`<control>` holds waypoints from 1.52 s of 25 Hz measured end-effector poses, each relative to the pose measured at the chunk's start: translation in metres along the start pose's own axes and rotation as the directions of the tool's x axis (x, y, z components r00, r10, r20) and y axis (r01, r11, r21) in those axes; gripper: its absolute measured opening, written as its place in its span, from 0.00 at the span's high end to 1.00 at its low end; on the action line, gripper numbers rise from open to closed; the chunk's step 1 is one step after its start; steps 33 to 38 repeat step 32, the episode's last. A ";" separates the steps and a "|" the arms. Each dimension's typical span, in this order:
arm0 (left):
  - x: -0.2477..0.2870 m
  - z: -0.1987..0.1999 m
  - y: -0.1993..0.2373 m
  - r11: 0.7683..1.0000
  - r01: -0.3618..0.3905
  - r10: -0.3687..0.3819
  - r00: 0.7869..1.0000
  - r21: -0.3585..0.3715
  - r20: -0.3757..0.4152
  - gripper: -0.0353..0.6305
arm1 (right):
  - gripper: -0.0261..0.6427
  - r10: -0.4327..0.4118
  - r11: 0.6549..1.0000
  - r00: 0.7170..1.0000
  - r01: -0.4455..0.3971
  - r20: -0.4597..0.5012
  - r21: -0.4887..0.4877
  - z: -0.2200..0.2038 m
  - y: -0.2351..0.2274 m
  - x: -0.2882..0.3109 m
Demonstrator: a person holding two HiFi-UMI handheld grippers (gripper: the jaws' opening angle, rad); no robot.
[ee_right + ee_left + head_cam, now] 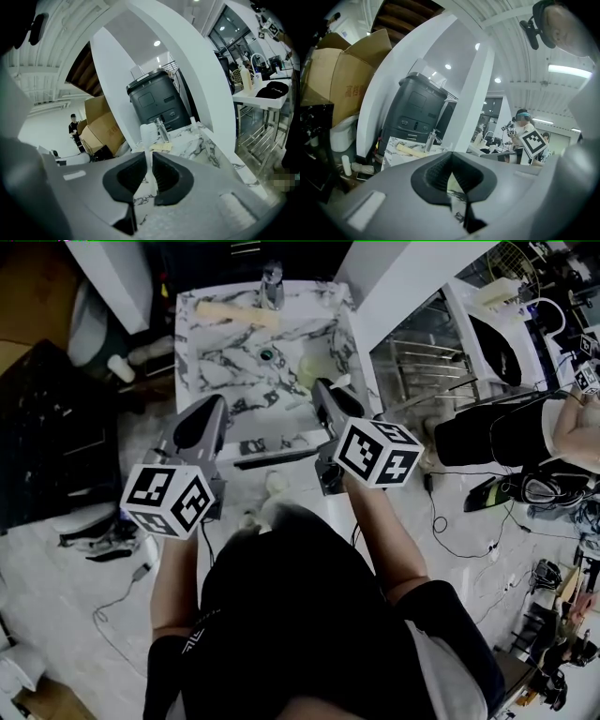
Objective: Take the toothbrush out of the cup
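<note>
My right gripper (325,390) is shut on a white toothbrush (339,381), above the right part of the marble sink top (211,352). In the right gripper view the toothbrush (148,136) stands upright between the jaws of that gripper (150,161), its bristle head above them. A pale cup (307,371) stands on the sink top just left of the brush, apart from it. My left gripper (218,404) hangs over the sink's front left edge. In the left gripper view that gripper (451,157) has its jaw tips together with nothing between them.
A faucet (272,285) and a beige stick-like item (234,313) are at the back of the sink, with the drain (267,355) in the basin. A dark cabinet (47,427) stands left. Cables (459,540) lie on the floor. Another person (525,427) is at the right.
</note>
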State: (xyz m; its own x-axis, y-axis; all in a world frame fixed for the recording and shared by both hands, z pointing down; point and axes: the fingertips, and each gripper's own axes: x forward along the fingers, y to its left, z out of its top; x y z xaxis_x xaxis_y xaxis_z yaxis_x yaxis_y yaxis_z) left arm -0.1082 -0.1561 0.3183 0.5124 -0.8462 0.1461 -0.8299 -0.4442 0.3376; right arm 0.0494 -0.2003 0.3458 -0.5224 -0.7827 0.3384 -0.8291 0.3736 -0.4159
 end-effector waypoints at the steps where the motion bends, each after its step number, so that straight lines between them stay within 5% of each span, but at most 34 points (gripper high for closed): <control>1: -0.002 -0.001 0.000 1.000 -0.005 0.005 1.000 0.001 -0.001 0.92 | 0.91 0.001 1.000 1.000 -0.001 0.001 0.000 -0.001 0.001 -0.003; 38: -0.008 -0.014 0.000 0.999 -0.048 0.049 0.998 0.018 -0.031 0.92 | 0.92 0.059 0.998 0.998 -0.059 0.023 -0.026 0.003 0.011 -0.017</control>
